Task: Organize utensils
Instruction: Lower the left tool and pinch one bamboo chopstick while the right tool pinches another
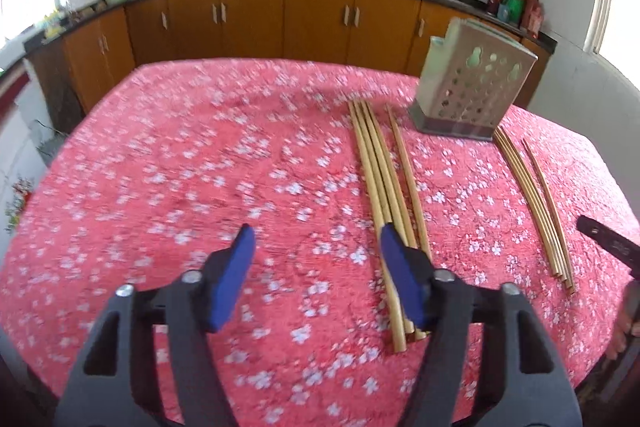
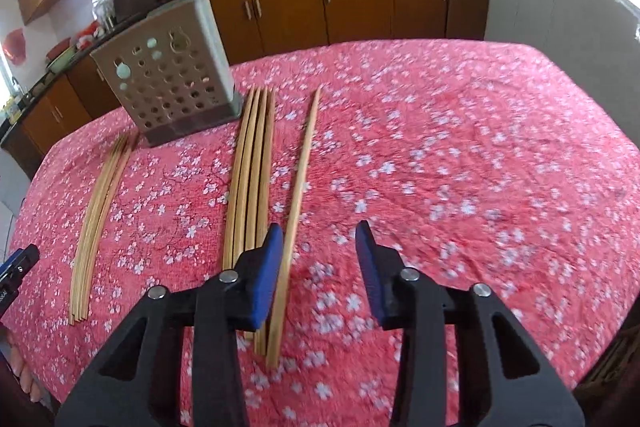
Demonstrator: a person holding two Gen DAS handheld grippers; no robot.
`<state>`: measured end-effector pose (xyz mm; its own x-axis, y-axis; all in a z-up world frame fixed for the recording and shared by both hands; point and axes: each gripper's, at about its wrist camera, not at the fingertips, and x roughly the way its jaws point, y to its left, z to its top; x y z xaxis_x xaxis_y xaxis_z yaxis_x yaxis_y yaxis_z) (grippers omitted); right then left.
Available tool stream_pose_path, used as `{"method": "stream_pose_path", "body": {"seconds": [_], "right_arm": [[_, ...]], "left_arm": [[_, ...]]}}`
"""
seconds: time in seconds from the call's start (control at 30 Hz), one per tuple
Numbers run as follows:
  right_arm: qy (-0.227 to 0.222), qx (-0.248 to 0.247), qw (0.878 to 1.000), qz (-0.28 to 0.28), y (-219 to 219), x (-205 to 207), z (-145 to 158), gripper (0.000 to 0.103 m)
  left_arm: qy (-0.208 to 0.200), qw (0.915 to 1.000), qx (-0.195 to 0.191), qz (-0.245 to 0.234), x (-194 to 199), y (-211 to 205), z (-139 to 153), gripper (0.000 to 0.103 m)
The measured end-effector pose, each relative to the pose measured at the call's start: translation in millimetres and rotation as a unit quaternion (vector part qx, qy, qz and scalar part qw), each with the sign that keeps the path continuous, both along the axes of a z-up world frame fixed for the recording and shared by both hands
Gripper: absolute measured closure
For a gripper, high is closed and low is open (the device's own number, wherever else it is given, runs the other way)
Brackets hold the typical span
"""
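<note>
Looking down over the bench point(image 1: 160, 187), we see a red cloth with white blossoms and, on it, the perforated utensil holder point(image 1: 472, 87) standing upright near the far edge. From these low angles its open top is turned away from us, so we cannot tell what, if anything, sits inside; the holes we can see show nothing we can name.

Two lots of chopsticks lie flat on the cloth, outside the holder. The left bundle of chopsticks point(image 1: 380, 183) lies just beside the holder's base, running toward us. The right bundle of chopsticks point(image 2: 250, 179) lies on the holder's other side, with a single chopstick point(image 2: 298, 211) a little apart from it.

Our left gripper point(image 1: 316, 239) hangs above the cloth with its blue pads apart and nothing between them; its right pad sits over the near end of the left bundle. Our right gripper point(image 2: 320, 239) likewise has its pads apart and grips nothing, the single chopstick passing just inside its left pad.
</note>
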<state>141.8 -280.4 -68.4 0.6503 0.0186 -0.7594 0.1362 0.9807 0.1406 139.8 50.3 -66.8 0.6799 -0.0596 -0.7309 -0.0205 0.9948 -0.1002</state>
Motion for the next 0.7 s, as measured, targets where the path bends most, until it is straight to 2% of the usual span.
{"method": "stream_pose_path", "body": {"seconds": [0.1, 0.13, 0.17, 0.23, 0.3, 0.5, 0.7], "right_arm": [[0.024, 0.000, 1.000, 0.012, 5, 12, -10, 0.070], [0.036, -0.005, 0.999, 0.016, 7, 16, -16, 0.079], [0.023, -0.017, 1.000, 0.012, 7, 18, -16, 0.088], [0.018, -0.025, 1.000, 0.004, 4, 19, -17, 0.095], [0.018, -0.016, 1.000, 0.001, 0, 18, -17, 0.095], [0.012, -0.030, 0.999, 0.003, 5, 15, -17, 0.095], [0.013, -0.043, 0.999, 0.009, 9, 15, -16, 0.095]], "left_arm": [[0.025, 0.9994, -0.016, -0.017, 8, -3, -9, 0.059], [0.032, 0.9990, -0.018, -0.023, 10, -5, -12, 0.063], [0.038, 0.9986, -0.020, -0.030, 11, -7, -15, 0.065], [0.046, 0.9979, -0.020, -0.040, 16, -15, -18, 0.072], [0.052, 0.9972, -0.017, -0.052, 15, -19, -21, 0.074], [0.056, 0.9957, -0.010, -0.073, 17, -29, -22, 0.079], [0.058, 0.9952, 0.018, -0.077, 17, -37, -23, 0.081]]}}
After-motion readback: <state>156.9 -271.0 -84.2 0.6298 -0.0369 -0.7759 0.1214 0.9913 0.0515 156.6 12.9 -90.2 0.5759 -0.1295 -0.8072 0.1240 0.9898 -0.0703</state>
